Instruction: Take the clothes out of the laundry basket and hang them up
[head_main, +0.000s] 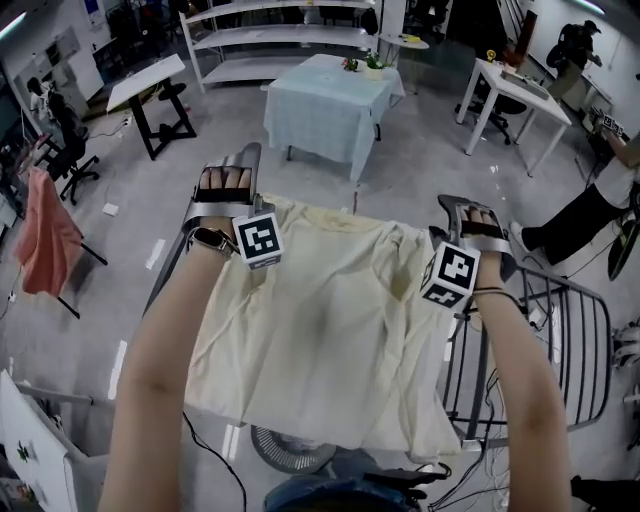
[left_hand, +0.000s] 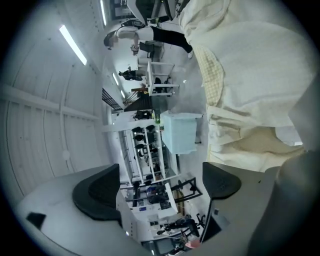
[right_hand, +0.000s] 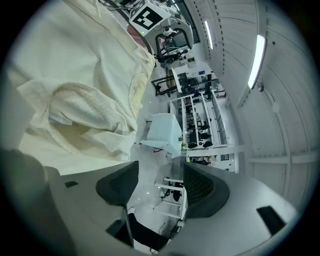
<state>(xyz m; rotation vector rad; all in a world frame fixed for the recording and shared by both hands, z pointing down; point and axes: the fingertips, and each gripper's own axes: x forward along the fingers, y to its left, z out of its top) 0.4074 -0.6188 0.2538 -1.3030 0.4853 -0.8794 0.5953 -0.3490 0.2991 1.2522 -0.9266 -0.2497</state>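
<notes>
A cream shirt (head_main: 330, 320) lies spread flat over the top of a metal drying rack (head_main: 575, 330). My left gripper (head_main: 235, 165) is at the shirt's far left corner, and my right gripper (head_main: 465, 210) is at its far right corner. In the left gripper view the left gripper (left_hand: 157, 187) stands wide open with nothing between its pads, and the shirt (left_hand: 250, 75) lies off to the upper right. In the right gripper view the right gripper (right_hand: 160, 187) is partly open and empty. There the shirt (right_hand: 75, 75) lies to the upper left, clear of the pads.
A table with a pale blue cloth (head_main: 325, 105) stands ahead, with white shelving (head_main: 280, 35) behind it. A pink garment (head_main: 45, 240) hangs at the left. A white desk (head_main: 515, 95) and a seated person (head_main: 590, 215) are at the right. A fan (head_main: 290, 450) sits on the floor below the rack.
</notes>
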